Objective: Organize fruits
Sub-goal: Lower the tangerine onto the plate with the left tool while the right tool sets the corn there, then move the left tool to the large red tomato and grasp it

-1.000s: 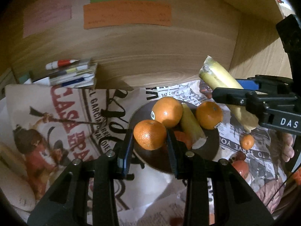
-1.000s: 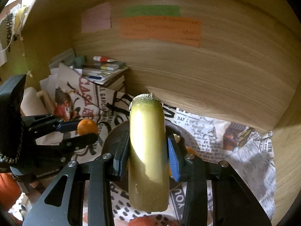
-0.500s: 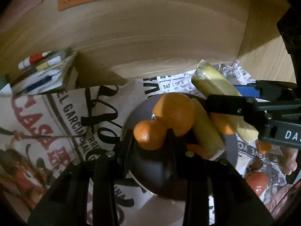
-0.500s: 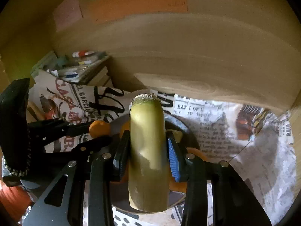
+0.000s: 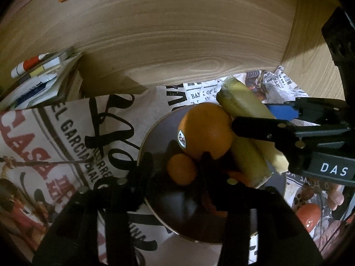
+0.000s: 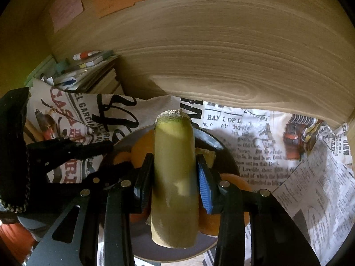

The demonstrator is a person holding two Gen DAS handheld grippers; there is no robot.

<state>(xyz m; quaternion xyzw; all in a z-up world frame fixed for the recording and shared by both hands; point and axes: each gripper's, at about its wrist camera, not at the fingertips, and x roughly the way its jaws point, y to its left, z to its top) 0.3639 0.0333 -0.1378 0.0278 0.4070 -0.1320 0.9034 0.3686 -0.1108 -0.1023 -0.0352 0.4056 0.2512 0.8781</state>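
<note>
Banana piece (image 6: pixel 175 177) clamped lengthwise in right tongs (image 6: pixel 174 181), stem forward; left tongs (image 5: pixel 177 170) opening around small orange (image 5: pixel 181 169).

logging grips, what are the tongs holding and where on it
Right tongs clamp the banana piece mid-length. Left tongs are opening, small orange between them.

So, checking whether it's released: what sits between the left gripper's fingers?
In the left wrist view, a small orange sits on the dark plate between the opening fingers of the left gripper, beside a bigger orange.
</note>
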